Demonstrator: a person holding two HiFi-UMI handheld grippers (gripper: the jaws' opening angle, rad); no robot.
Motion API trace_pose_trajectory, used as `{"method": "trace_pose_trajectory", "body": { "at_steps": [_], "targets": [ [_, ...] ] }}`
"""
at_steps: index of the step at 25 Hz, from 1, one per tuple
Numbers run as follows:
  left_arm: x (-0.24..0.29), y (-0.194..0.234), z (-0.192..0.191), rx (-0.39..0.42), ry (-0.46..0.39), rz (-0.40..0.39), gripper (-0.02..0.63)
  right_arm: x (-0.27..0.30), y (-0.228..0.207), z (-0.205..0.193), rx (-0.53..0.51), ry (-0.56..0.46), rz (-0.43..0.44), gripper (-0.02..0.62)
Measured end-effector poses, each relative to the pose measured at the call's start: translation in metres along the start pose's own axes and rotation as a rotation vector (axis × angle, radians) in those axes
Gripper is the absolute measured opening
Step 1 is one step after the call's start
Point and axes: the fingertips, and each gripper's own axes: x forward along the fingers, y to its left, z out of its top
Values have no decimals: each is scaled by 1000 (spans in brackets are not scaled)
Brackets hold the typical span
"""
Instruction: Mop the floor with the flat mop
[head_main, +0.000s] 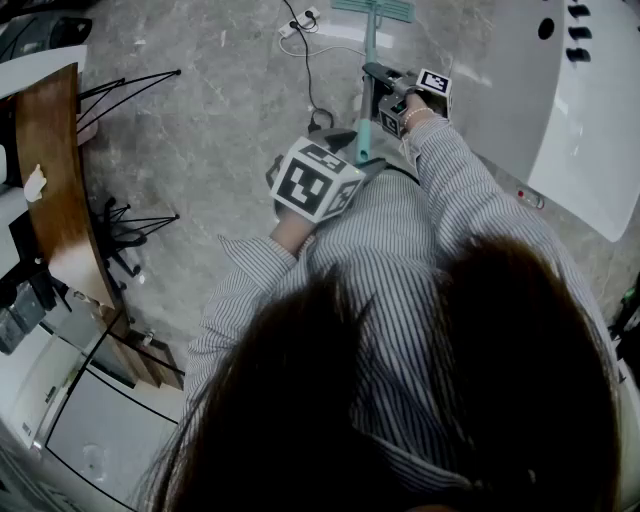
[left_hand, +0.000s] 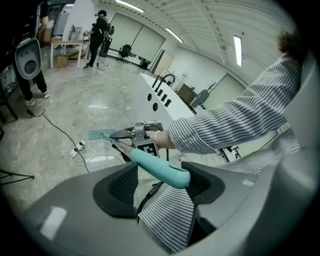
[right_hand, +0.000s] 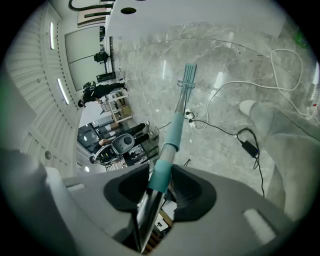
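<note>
One flat mop (head_main: 369, 60), two tools (left_hand: 160, 180) (right_hand: 160, 187) and one wooden table (head_main: 45, 150).

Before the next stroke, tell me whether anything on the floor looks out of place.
Yes: loose cables and a power strip lie on the floor beside the mop head, where a stroke could snag them. Nothing looks spilled or broken.
</note>
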Motion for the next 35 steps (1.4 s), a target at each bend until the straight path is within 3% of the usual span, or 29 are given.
{"method": "trace_pose_trajectory", "body": {
  "at_steps": [5,17,20,27,31,35],
  "targets": [
    [-12,6,11,35,-81,58,266,3,6,-2,17,-19,27,143],
    [-25,13,25,23,-145,27,261,9,20,-4,60,-35,79,146],
    [-29,11,21,7,-151,16,259,6,14,-9,55,-31,61,146],
    [-18,29,26,52,-122,-2,267,22,18,9,-3,-48,-1,144],
    [-6,48,55,84,-91,-21,273,34,36,39,1,-57,-2,144],
    [9,80,117,84,-93,-25,275,59,82,90,-10,-35,-20,143]
  ]
}}
